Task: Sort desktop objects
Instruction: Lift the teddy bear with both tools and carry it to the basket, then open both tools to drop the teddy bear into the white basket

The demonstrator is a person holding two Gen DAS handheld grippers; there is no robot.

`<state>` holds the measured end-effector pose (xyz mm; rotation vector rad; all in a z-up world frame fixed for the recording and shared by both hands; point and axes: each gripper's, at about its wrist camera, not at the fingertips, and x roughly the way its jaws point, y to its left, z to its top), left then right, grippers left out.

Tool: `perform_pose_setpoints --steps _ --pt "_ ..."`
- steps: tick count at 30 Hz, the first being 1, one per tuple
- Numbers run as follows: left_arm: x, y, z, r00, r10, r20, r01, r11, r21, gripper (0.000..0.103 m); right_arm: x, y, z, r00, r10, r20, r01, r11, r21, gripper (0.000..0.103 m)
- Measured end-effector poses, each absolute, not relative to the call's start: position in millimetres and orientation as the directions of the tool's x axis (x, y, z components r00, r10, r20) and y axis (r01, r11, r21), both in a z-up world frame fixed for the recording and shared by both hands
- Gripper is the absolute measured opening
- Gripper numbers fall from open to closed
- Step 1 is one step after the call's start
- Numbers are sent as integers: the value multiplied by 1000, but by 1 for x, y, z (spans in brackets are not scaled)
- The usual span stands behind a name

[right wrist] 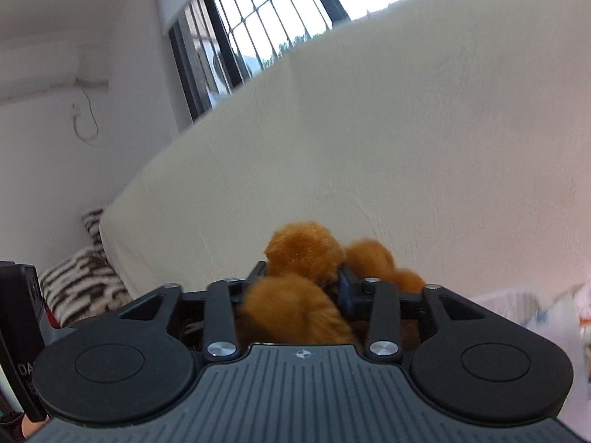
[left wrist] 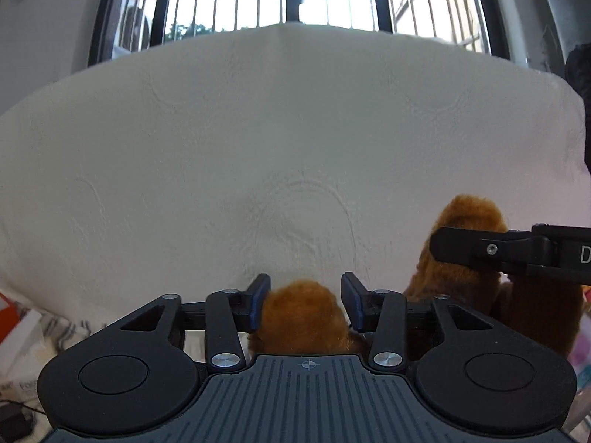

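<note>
Both grippers carry one brown plush toy [left wrist: 469, 258] before a white mattress [left wrist: 258, 129], the left gripper [left wrist: 304, 302] part-open with a limb loose between its pads, the right gripper [right wrist: 303, 284] seemingly pressing fur, so slack jaws could drop it.

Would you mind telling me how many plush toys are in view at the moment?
1, as far as shows: a brown plush toy held up before the white mattress, one furry part between the left tongs, another between the right tongs. Others may be hidden.
</note>
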<state>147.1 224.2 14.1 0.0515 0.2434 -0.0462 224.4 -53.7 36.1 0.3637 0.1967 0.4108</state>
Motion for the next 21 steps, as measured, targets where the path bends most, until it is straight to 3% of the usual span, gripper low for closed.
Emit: perform_pose_setpoints --steps 2,5,11,21 --pt "145 221 11 974 -38 -223 51 997 51 67 221 -55 34 903 416 -109 -352 861 367 52" --pt "136 221 20 984 -33 -177 40 999 36 86 221 -55 39 892 433 -130 -358 852 383 75" --pt "99 221 51 996 -13 -84 19 997 72 90 190 -78 60 924 381 -20 -340 847 409 82" --pt "31 156 69 988 -150 -41 151 988 37 92 106 -165 44 978 207 -37 -173 893 416 84"
